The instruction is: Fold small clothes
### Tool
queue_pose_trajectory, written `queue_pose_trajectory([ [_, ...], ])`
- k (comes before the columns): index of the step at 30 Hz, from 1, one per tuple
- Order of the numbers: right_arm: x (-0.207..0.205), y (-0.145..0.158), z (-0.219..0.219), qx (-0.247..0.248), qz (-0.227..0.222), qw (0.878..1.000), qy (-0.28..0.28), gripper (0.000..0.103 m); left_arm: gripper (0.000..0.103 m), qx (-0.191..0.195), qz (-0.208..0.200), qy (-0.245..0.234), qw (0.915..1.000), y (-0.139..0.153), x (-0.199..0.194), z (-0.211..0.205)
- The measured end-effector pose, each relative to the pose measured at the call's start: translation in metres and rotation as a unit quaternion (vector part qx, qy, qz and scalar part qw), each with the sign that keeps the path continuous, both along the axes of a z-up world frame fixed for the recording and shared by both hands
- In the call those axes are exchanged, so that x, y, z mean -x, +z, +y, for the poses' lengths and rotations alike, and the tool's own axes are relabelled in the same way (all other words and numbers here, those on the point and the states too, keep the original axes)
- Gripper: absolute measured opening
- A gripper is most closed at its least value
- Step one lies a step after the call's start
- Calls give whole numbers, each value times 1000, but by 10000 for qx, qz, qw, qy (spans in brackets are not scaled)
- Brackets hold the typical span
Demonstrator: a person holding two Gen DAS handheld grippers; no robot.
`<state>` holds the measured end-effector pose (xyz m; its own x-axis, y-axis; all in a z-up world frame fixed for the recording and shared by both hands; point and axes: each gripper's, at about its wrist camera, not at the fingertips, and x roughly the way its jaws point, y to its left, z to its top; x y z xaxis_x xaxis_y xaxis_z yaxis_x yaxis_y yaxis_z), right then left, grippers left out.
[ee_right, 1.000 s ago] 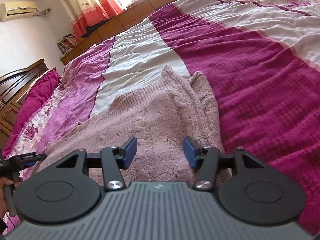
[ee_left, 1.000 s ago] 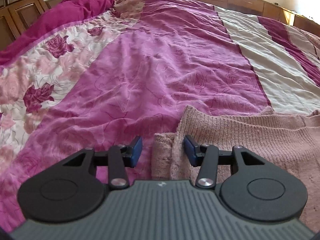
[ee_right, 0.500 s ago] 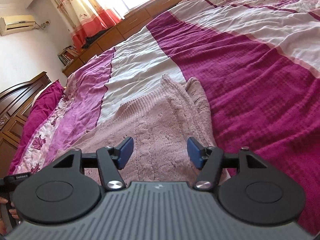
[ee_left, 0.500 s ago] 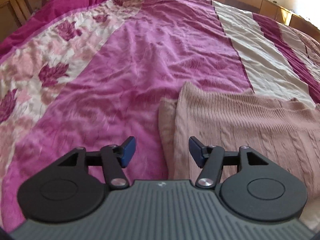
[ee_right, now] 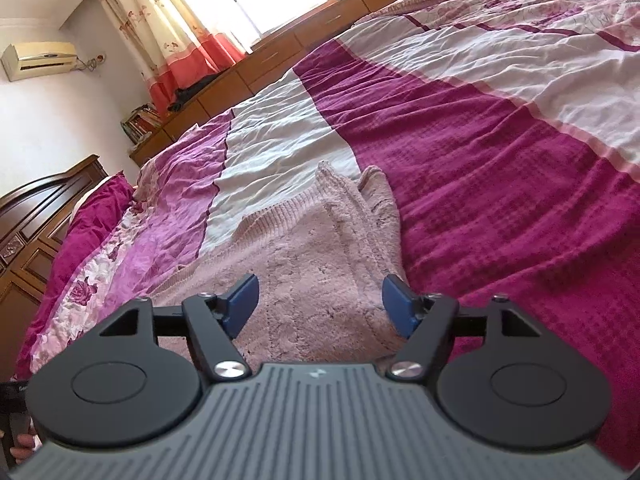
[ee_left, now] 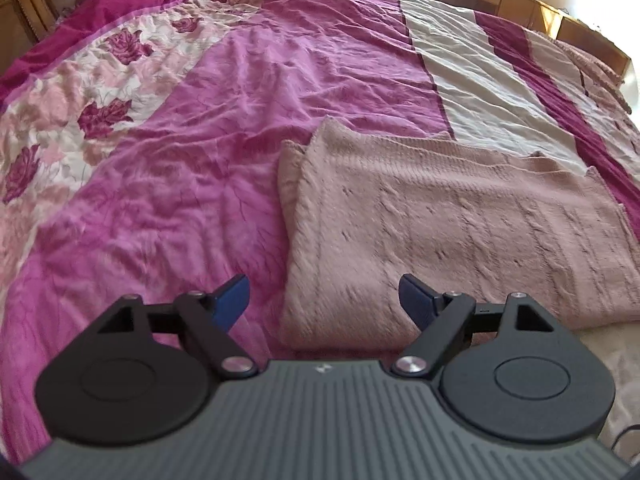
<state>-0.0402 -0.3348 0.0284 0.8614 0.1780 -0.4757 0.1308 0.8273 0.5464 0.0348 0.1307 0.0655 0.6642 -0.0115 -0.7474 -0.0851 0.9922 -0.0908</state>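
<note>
A dusty-pink knitted sweater (ee_left: 460, 220) lies folded flat on the bed; it also shows in the right wrist view (ee_right: 312, 256). My left gripper (ee_left: 324, 300) is open and empty, above the sweater's near left corner. My right gripper (ee_right: 318, 304) is open and empty, above the sweater's near right part, with its folded edge by the right finger.
The bed is covered by a striped magenta, pink and cream bedspread (ee_left: 180, 160) with a flower band at the left. A wooden headboard (ee_right: 36, 216) and low wooden cabinets (ee_right: 248, 80) border the bed. A curtained window (ee_right: 188, 20) is at the back.
Both grippers have opened wider and pulled back and up from the sweater. More of the sweater shows in the left wrist view.
</note>
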Motion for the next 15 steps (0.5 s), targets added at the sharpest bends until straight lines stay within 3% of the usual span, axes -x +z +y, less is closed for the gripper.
queue_pose_trajectory([
  [15,11,-16,-26,-339,259,9983,-403,79,83,79,322,155,9993,-17,38,-25],
])
